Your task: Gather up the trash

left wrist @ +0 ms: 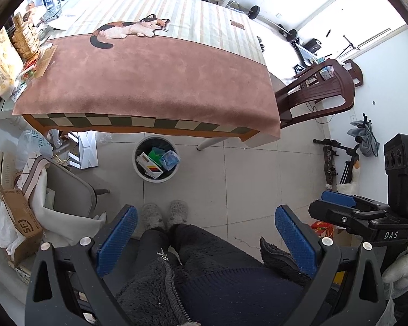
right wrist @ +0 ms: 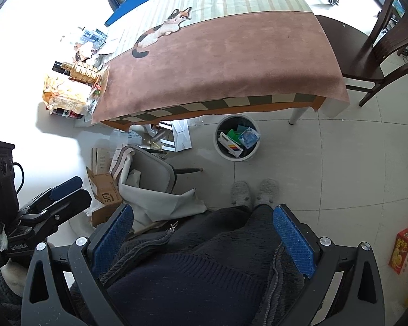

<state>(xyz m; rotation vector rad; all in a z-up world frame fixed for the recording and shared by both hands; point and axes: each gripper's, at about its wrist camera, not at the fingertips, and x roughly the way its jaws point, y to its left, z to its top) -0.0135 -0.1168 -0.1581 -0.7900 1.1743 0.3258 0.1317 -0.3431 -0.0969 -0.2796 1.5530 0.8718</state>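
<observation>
Left wrist view: the left gripper (left wrist: 205, 240) is spread wide with nothing between its blue pads (left wrist: 295, 240), held over the person's lap. Ahead, past the slippers (left wrist: 166, 214), a round bin (left wrist: 156, 160) stands on the floor just in front of the table (left wrist: 149, 81); inside the bin lie a white box (left wrist: 149, 165), a green piece (left wrist: 156, 154) and a crumpled blue wrapper (left wrist: 170, 159).

Right wrist view: the right gripper (right wrist: 202, 240) is likewise released and empty. The bin (right wrist: 237, 137) sits under the near edge of the table (right wrist: 225, 62), holding the same trash. A wooden chair (right wrist: 378, 54) stands right of the table; red cartons (right wrist: 406, 247) lie well right of the bin.
</observation>
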